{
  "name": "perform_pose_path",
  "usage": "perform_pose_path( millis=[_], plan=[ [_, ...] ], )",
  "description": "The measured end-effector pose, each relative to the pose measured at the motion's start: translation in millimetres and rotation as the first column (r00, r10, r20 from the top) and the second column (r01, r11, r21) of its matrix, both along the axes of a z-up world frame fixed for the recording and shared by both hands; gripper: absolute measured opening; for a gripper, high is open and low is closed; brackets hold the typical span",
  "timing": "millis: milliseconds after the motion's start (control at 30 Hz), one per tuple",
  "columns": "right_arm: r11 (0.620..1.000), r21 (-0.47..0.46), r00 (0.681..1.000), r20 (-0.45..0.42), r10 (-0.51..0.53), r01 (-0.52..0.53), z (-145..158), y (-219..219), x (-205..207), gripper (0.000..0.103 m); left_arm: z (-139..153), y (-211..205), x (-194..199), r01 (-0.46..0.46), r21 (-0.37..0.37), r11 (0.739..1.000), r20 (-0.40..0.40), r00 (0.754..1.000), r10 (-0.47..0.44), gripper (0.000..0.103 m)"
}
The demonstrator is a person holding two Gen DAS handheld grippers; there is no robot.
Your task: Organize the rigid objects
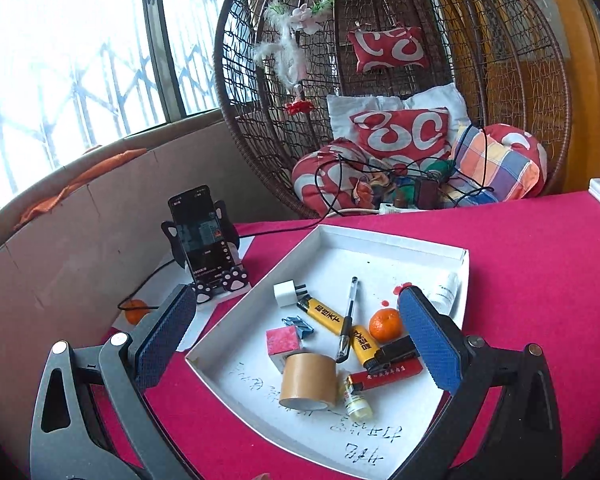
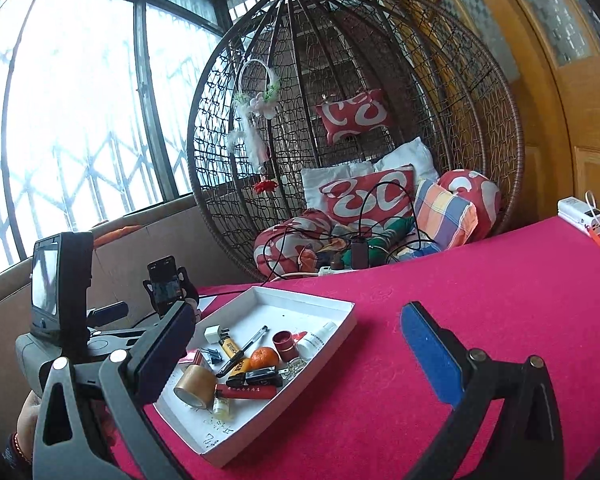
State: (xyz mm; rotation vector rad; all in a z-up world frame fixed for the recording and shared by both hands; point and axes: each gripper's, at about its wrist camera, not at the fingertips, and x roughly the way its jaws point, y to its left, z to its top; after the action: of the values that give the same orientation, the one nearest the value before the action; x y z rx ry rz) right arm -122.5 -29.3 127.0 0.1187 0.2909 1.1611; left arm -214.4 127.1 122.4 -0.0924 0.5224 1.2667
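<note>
A white tray [image 1: 396,240] on the red tablecloth holds small items: a brown tape roll [image 1: 309,381], a black pen [image 1: 349,320], yellow lighters [image 1: 324,315], a red lighter [image 1: 388,374], a tangerine [image 1: 385,324], a white plug [image 1: 286,293], a pink cube [image 1: 283,341], a blue binder clip [image 1: 299,325] and a small bottle [image 1: 357,402]. My left gripper [image 1: 296,340] is open and empty, just above the tray's near half. My right gripper [image 2: 300,352] is open and empty, hovering right of the tray [image 2: 342,334], where a dark red cup [image 2: 285,345] also shows.
A phone on a stand [image 1: 204,236] sits left of the tray, with a second tangerine [image 1: 135,311] near it. A wicker hanging chair [image 1: 500,80] with cushions and cables stands behind the table. A white power bank [image 2: 580,212] lies at the far right edge.
</note>
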Motion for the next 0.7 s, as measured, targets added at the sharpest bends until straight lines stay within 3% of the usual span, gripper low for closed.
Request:
perform_pose_path(
  millis=[100,233,400,533,700],
  plan=[
    [0.997,0.023,0.997,0.02,-0.071,0.07,10,-17,-4,0.103,8,-19,-3,0.048,0.028,0.998,0.035,0.998,-0.049,0.102],
    [0.98,0.037,0.979,0.034,-0.199,0.197,17,-39,-8,0.103,17,-36,-8,0.128,-0.041,0.991,0.113,0.986,-0.122,0.102],
    [0.942,-0.014,0.94,0.058,-0.335,0.336,21,-53,-12,0.103,23,-65,-13,0.153,0.001,0.988,0.099,0.983,-0.153,0.102],
    [0.933,0.008,0.93,0.08,-0.36,0.36,16,-68,-20,0.103,23,-80,-24,0.161,-0.021,0.987,0.114,0.981,-0.158,0.102],
    [0.945,-0.022,0.944,0.056,-0.325,0.327,12,-75,-24,0.103,20,-102,-33,0.162,-0.029,0.986,0.107,0.982,-0.158,0.102]
  ],
)
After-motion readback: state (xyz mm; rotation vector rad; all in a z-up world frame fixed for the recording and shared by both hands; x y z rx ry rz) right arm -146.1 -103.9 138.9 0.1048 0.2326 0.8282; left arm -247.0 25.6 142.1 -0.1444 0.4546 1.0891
